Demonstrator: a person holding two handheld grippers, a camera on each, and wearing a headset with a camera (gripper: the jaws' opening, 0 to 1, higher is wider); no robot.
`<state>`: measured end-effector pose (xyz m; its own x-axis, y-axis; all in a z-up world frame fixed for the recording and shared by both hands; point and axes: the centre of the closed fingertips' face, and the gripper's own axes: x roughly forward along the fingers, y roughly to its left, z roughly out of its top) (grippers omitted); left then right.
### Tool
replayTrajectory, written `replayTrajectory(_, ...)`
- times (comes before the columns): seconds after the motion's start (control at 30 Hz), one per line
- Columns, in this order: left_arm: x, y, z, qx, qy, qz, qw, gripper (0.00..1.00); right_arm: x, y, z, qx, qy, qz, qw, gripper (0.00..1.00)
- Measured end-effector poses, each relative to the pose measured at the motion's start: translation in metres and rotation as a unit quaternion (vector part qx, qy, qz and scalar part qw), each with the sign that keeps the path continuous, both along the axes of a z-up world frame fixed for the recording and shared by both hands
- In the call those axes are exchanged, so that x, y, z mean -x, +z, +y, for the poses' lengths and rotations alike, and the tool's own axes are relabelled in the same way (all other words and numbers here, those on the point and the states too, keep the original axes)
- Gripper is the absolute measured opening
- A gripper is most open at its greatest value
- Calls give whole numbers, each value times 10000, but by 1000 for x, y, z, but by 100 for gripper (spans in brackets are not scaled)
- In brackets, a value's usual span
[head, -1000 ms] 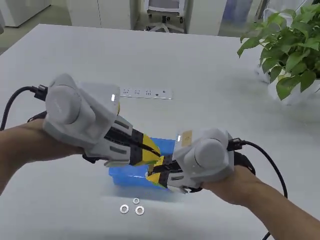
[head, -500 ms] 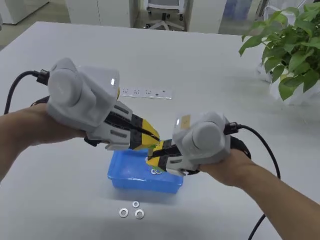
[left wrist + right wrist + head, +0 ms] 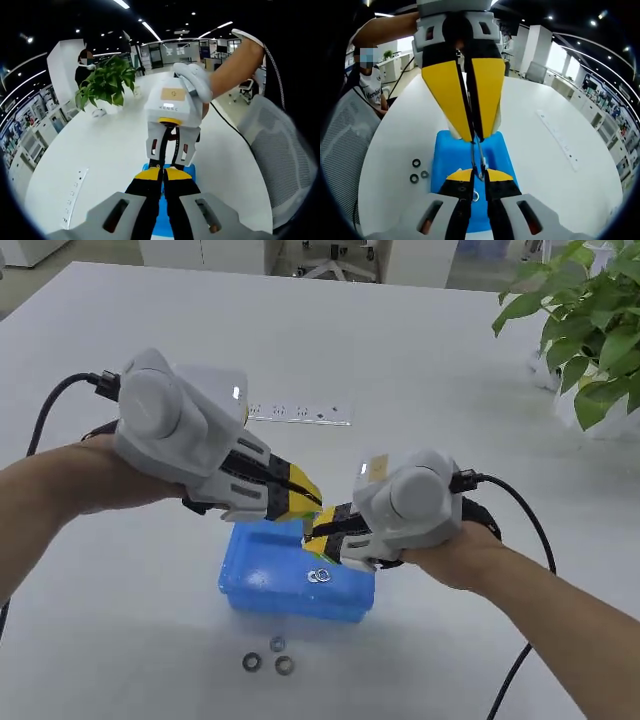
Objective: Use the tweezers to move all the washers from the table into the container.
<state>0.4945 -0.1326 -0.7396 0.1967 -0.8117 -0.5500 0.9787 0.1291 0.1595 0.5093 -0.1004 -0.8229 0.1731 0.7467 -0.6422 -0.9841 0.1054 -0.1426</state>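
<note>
A blue container (image 3: 262, 578) sits on the white table with a washer (image 3: 320, 575) lying inside. Three washers (image 3: 277, 644) rest on the table just in front of it. My left gripper (image 3: 305, 498) and right gripper (image 3: 318, 533) meet tip to tip above the container. In the right gripper view the left gripper's yellow jaws clamp thin tweezers (image 3: 476, 155), whose legs run down between my right gripper (image 3: 479, 175). The container (image 3: 447, 160) lies below, with the loose washers (image 3: 414, 178) to its left. The left gripper (image 3: 162, 175) is closed, facing the right one.
A power strip (image 3: 300, 414) lies on the table behind the grippers. A potted plant (image 3: 590, 330) stands at the far right. Cables trail from both grippers. A mesh chair (image 3: 285, 160) and a person (image 3: 86, 65) are beyond the table.
Both grippers have come up a little off the container, so more of it shows, with a washer lying inside. The three washers on the table have not moved.
</note>
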Motion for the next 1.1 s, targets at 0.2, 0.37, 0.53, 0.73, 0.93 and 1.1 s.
replayTrajectory(0.2,-7,-12,1,27,75,128,9999,5,-5,-12,-1,68,-3,106,9999,10)
replayTrajectory(0.37,-9,-20,0,29,113,199,9997,5,-7,-21,-1,143,11,158,9998,10)
replayTrajectory(0.53,-11,-26,1,11,137,240,9996,5,-8,-27,-1,200,35,191,9996,10)
replayTrajectory(0.73,-12,-32,2,20,174,295,9994,5,-7,-33,0,277,91,228,9993,11)
replayTrajectory(0.93,-12,-37,3,8,200,333,9992,5,-7,-40,1,355,143,244,9990,11)
replayTrajectory(1.1,-11,-42,3,8,223,372,9991,5,-7,-44,1,382,165,276,9987,11)
